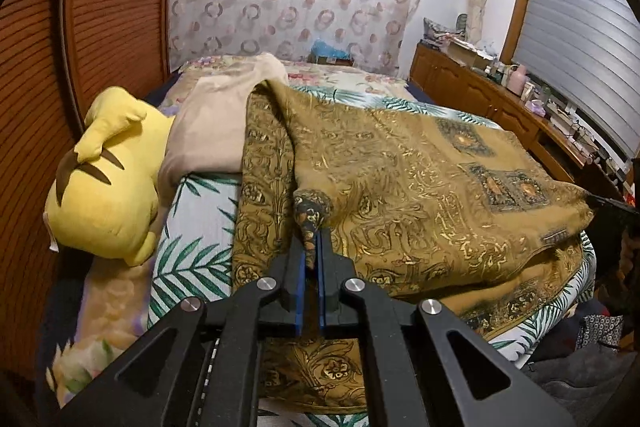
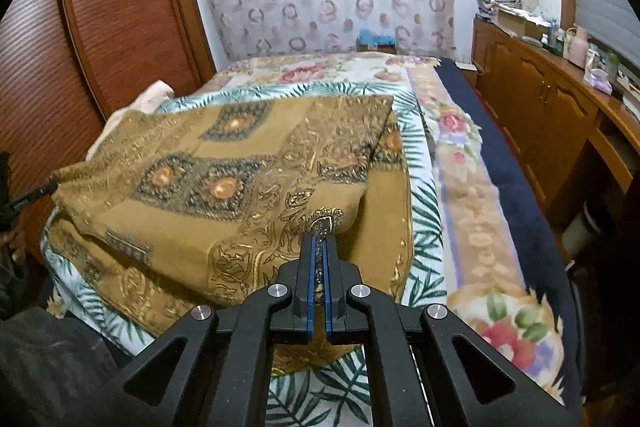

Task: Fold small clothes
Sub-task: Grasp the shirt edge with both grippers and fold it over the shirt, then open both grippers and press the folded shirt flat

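A mustard-brown patterned cloth (image 1: 420,187) with gold scrolls and dark medallions lies on the bed, partly lifted and folded over itself. My left gripper (image 1: 314,235) is shut on one corner of it, a bunched dark tip sticking out above the fingers. My right gripper (image 2: 319,241) is shut on another corner of the same cloth (image 2: 224,187), held a little above the bed. The right gripper's black tip shows at the right edge of the left wrist view (image 1: 612,205). The left gripper's tip shows at the left edge of the right wrist view (image 2: 32,197).
The bed has a palm-leaf sheet (image 1: 192,263) and a floral blanket (image 2: 472,195). A yellow plush toy (image 1: 108,187) and a beige garment (image 1: 212,123) lie at the left. A wooden louvred wardrobe (image 1: 60,67) stands left, a cluttered wooden cabinet (image 2: 540,99) right.
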### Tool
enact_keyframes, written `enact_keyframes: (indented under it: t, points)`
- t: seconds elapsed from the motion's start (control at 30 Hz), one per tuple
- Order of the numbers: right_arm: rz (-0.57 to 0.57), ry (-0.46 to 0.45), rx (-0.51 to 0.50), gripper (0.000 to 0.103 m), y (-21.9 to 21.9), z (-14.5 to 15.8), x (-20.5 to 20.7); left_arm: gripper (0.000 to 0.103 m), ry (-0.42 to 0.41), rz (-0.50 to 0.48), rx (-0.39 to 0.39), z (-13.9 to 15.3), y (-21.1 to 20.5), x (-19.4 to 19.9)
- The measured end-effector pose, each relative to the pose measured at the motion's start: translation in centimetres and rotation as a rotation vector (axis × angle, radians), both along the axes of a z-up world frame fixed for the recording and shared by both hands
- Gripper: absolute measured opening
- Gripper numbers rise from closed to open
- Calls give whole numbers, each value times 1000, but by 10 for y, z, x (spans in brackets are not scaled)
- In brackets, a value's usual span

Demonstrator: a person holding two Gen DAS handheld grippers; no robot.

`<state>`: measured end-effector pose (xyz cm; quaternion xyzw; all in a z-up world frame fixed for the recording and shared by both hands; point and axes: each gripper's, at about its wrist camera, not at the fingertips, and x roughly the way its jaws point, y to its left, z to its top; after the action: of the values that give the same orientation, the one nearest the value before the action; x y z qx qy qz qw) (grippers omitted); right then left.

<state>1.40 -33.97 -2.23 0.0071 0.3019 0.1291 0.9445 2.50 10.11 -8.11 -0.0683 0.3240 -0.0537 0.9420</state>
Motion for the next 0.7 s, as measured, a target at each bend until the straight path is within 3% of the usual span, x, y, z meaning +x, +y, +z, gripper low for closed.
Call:
enact_keyframes:
  t: [0.1, 0.17, 0.23, 0.37, 0.43, 0.53, 0.7]
  points:
    - [-1, 8, -17, 2, 4, 3, -2, 9, 20, 5, -5, -4, 2, 1]
    - [-5, -6, -38, 5, 8, 8, -4, 19, 23, 4, 4, -3, 1, 1]
    - [-12, -22, -64, 10, 12, 12, -8, 37, 11, -1, 10, 0, 0, -2]
    - [-29, -55, -113, 41, 21, 22, -5, 52, 8, -19, 26, 2, -3, -4]
    - [-30, -72, -112, 53, 28, 26, -1, 72, 10, -22, 43, 0, -5, -3]
    - [-12, -89, -105, 60, 41, 29, 8, 76, 24, -17, 37, -4, -4, 1]
    - [58, -82, -107, 61, 75, 19, 31, 76, 51, 17, 56, -13, -2, 6]
